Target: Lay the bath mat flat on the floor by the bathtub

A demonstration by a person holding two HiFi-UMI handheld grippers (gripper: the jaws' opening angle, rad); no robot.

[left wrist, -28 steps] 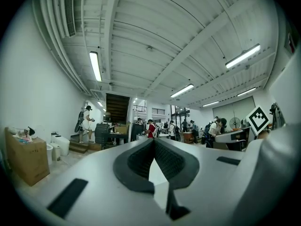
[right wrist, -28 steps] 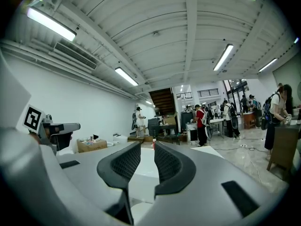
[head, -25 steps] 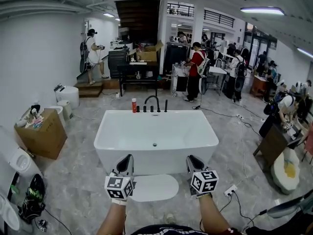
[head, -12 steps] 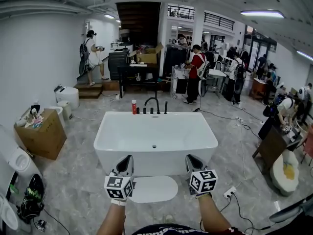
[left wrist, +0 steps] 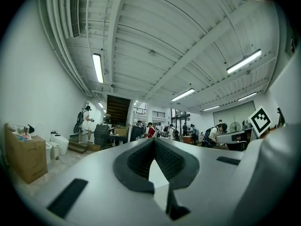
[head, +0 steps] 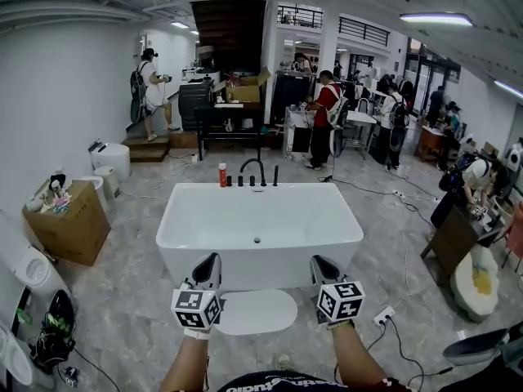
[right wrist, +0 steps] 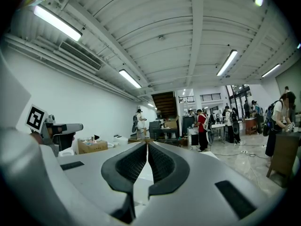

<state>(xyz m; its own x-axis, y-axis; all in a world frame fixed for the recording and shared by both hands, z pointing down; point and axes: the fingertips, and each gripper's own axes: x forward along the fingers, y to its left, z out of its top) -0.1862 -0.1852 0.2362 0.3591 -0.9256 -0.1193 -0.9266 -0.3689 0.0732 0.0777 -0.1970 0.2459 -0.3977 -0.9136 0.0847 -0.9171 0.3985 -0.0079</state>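
The white oval bath mat lies flat on the grey marble floor, right in front of the white bathtub. My left gripper hovers above the mat's left end and my right gripper above its right end, both pointing level toward the tub. In the left gripper view the left gripper has its jaws closed tip to tip with nothing between them. The right gripper in its own view is shut too, and empty. Neither touches the mat.
A black faucet and a red bottle stand on the tub's far rim. A cardboard box, a toilet and a black bag sit at the left. A power strip with cables lies at the right. People work at the back.
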